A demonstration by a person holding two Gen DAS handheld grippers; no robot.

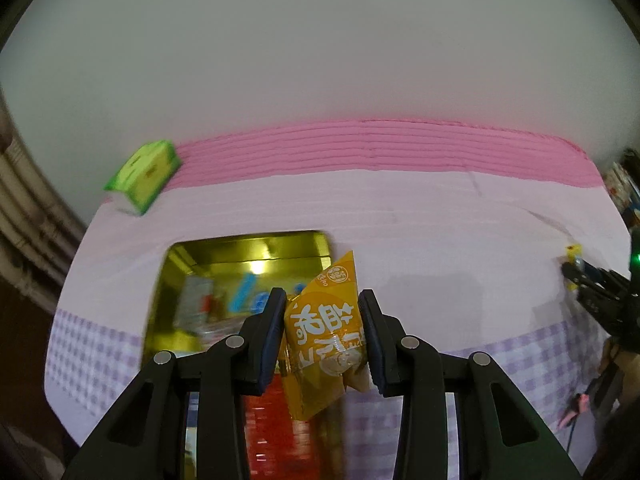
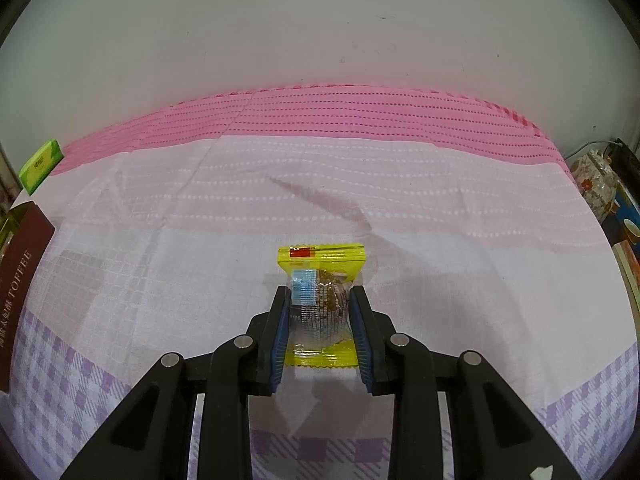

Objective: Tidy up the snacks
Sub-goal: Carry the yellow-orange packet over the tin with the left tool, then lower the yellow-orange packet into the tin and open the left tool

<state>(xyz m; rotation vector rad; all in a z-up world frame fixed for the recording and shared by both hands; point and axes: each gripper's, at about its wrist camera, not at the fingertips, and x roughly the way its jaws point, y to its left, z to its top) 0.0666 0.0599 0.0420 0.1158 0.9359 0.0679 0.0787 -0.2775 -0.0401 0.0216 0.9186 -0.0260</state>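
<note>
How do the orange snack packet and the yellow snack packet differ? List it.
The orange snack packet is opaque with large white characters; the yellow snack packet has a clear middle showing a brown snack. The orange one is held above the gold tin; the yellow one lies on the tablecloth. Both are clamped: orange in the left gripper, yellow in the right gripper.

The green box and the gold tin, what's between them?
Just bare pink tablecloth between the green box and the gold tin, seen in the left wrist view.
</note>
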